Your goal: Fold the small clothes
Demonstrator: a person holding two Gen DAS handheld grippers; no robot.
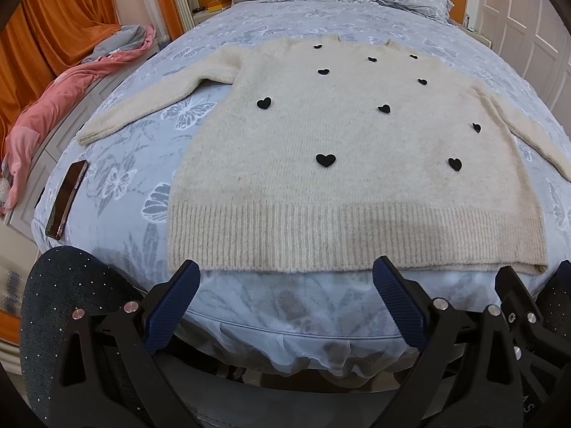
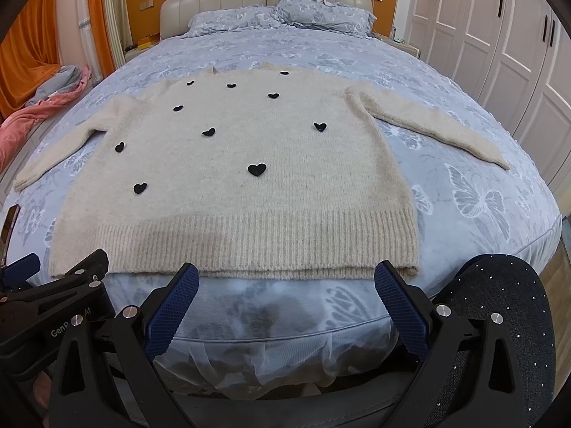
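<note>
A cream knitted sweater with small black hearts lies flat, front up, on the bed, both sleeves spread out; it also shows in the right wrist view. Its ribbed hem lies near the bed's near edge. My left gripper is open and empty, just short of the hem's left half. My right gripper is open and empty, just short of the hem's right half. The right gripper's body shows at the left wrist view's right edge, and the left gripper's body at the right wrist view's left edge.
The bed has a blue butterfly-print cover and pillows at the headboard. A phone lies on the bed's left edge. Pink and grey bedding is heaped left of the bed. White wardrobe doors stand on the right.
</note>
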